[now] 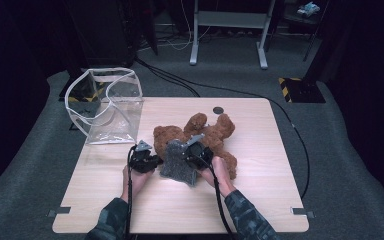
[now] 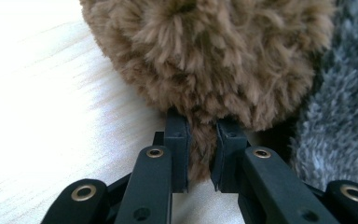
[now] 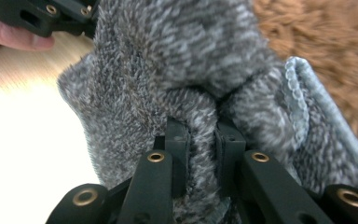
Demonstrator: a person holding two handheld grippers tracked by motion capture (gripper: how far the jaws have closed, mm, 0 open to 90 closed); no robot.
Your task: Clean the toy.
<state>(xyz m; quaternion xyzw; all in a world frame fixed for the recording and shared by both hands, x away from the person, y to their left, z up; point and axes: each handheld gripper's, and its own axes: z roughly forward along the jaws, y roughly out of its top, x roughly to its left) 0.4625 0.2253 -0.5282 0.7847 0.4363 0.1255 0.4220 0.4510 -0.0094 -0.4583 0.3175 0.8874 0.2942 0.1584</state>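
A brown plush teddy bear (image 1: 207, 132) lies on the wooden table (image 1: 260, 200), and a grey fuzzy garment (image 1: 176, 167) covers its near-left part. My left gripper (image 1: 155, 161) comes at the bear from the left. In the left gripper view, this gripper (image 2: 204, 128) is shut on a tuft of the bear's brown fur (image 2: 205, 56), with grey fabric (image 2: 340, 121) at the right. My right gripper (image 1: 184, 156) sits on the garment. In its own view, it (image 3: 203, 130) is shut on a fold of the grey fabric (image 3: 168, 60), with brown fur (image 3: 326, 42) behind.
A clear plastic bag (image 1: 107, 107) stands open at the table's back-left corner. A small dark round disc (image 1: 218, 110) lies near the back edge. Black cables (image 1: 290, 125) run across the grey floor behind. A finger of the person's left hand (image 3: 14, 39) is visible beyond the garment.
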